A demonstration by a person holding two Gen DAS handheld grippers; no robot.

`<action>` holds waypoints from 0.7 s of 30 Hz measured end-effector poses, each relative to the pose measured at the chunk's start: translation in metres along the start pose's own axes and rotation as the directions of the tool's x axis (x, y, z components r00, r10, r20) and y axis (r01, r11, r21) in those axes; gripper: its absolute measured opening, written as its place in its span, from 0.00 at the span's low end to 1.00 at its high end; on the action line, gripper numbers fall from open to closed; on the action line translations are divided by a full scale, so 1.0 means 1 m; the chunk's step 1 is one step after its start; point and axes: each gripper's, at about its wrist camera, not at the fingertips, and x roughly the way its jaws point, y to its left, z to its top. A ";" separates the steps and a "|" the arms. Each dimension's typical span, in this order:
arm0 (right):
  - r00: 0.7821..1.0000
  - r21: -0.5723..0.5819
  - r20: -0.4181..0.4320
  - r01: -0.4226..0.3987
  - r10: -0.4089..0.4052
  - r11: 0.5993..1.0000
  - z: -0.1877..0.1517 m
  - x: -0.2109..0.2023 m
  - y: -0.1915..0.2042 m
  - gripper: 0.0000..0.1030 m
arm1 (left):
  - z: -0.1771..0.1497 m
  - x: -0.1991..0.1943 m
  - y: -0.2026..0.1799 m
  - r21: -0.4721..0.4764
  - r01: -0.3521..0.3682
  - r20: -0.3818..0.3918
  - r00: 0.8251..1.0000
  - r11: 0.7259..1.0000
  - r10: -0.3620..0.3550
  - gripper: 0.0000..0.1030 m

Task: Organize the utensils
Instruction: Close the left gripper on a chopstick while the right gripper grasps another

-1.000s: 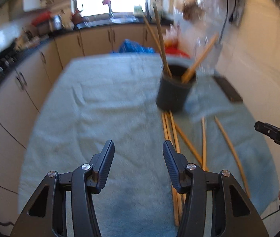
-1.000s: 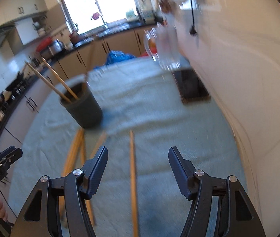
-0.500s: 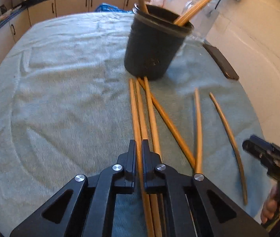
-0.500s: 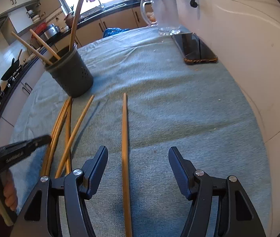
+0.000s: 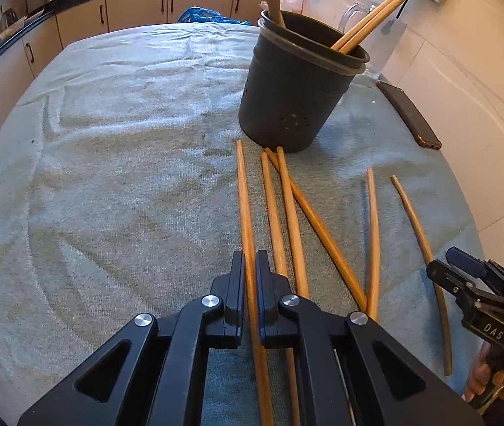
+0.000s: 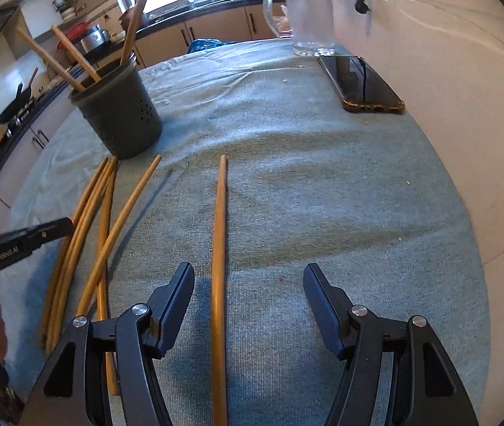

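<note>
Several long wooden chopsticks lie on a grey-blue cloth [image 5: 110, 177] in front of a dark perforated utensil holder [image 5: 294, 103], which holds a few upright sticks. My left gripper [image 5: 250, 277] is shut on the leftmost chopstick [image 5: 245, 206], which still lies along the cloth. My right gripper [image 6: 248, 284] is open and low over the cloth, with a single chopstick [image 6: 219, 234] lying between its fingers, nearer the left one. The holder [image 6: 120, 120] stands at the far left in the right wrist view. The right gripper also shows at the right edge of the left wrist view [image 5: 465, 277].
A black phone [image 6: 362, 85] lies at the far right by the white wall. A glass mug [image 6: 308, 17] stands behind it. Kitchen cabinets and a counter run along the left and far side. The table edge curves close on the right.
My left gripper dropped to the cloth and closed on the leftmost chopstick. My right gripper came lower and closer over the single chopstick, staying open.
</note>
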 end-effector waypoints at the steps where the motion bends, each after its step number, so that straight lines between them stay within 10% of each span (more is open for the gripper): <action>1: 1.000 -0.017 0.001 0.021 -0.021 1.000 0.000 0.001 0.003 0.59 | -0.001 -0.001 0.001 -0.002 -0.006 -0.003 1.000 1.000 0.006 0.05; 6: 0.997 -0.078 -0.003 0.076 -0.076 0.994 -0.004 0.000 0.011 0.19 | -0.018 -0.011 0.019 -0.067 0.010 -0.015 1.000 0.998 -0.011 0.05; 21: 0.998 -0.064 -0.068 0.004 -0.009 0.998 -0.003 -0.003 0.007 0.38 | -0.002 -0.016 0.028 -0.042 -0.033 -0.054 0.998 0.999 0.031 0.08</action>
